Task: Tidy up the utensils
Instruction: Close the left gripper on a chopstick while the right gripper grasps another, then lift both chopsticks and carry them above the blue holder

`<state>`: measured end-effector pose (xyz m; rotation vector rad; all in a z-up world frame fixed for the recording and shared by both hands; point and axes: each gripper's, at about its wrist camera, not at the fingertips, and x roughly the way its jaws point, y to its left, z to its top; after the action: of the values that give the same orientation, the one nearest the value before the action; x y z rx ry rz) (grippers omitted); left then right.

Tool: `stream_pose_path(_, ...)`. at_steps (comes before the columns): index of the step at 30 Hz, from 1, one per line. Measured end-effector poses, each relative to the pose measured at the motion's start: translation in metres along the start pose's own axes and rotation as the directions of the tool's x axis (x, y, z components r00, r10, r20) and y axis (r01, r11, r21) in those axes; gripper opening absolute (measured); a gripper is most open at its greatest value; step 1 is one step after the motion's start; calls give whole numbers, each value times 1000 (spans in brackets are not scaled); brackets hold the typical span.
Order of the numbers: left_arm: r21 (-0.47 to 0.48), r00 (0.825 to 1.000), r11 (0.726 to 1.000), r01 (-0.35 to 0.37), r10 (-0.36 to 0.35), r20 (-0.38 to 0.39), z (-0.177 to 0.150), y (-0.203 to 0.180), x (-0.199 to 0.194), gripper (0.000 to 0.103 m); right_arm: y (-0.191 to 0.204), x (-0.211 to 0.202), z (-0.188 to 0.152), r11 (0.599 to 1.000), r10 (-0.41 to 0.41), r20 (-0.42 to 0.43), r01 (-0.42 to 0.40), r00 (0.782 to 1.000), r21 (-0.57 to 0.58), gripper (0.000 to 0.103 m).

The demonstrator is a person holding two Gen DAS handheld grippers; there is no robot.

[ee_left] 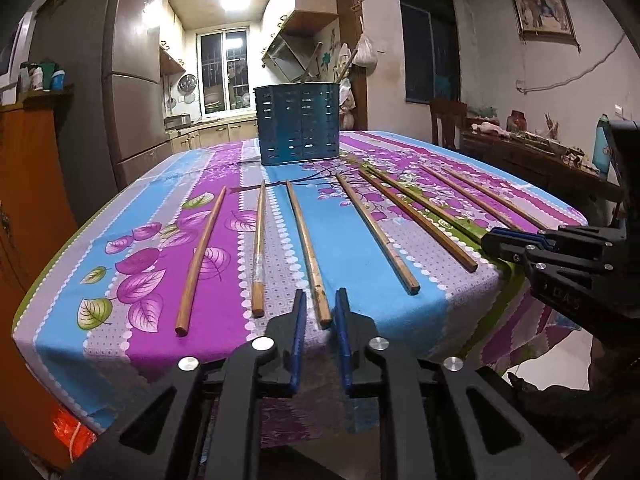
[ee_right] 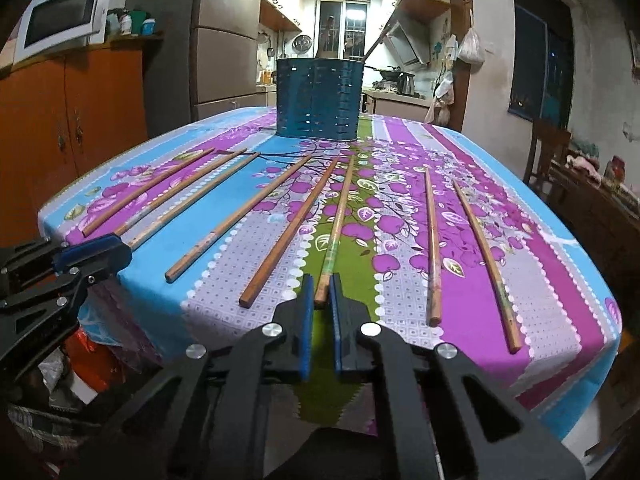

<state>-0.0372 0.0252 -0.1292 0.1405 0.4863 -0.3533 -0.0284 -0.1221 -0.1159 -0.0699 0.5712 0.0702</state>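
Several wooden chopsticks lie side by side on the flowered tablecloth (ee_left: 360, 240), pointing toward a blue perforated utensil holder (ee_left: 299, 124) (ee_right: 320, 98) at the far end. My left gripper (ee_left: 321, 300) sits at the near table edge. Its jaws are narrow around the near end of one chopstick (ee_left: 308, 248), with a thin gap still showing beside the wood. It also shows at the left of the right wrist view (ee_right: 120, 250). My right gripper (ee_right: 321, 286) is shut on the near end of a greenish chopstick (ee_right: 340, 216). Its side shows at the right edge of the left wrist view (ee_left: 490, 240).
Other chopsticks lie close on both sides of each gripped one (ee_left: 200, 256) (ee_right: 432, 248). The cloth hangs over the near table edge (ee_right: 360, 368). An orange cabinet (ee_right: 80, 112) stands to the left, and a chair and a cluttered side table (ee_left: 532, 148) to the right.
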Motion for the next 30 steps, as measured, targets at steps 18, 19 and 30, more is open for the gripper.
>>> stream_pose_path(18,11,997,1000,-25,24,71,31,11,-18,7,-16,-34,30,999,-3,138,-2,990,38,5)
stream_pose_path(19,16,996,1000,-24,23,81,35,11,-20,7,-18,-36,34,999,-5,149,0,989,35,5)
stream_pose_path(30,-6,985,1000,-2,3,170,87,24,-40,7,-32,-59,80,1000,-10,271,6,962,15,5)
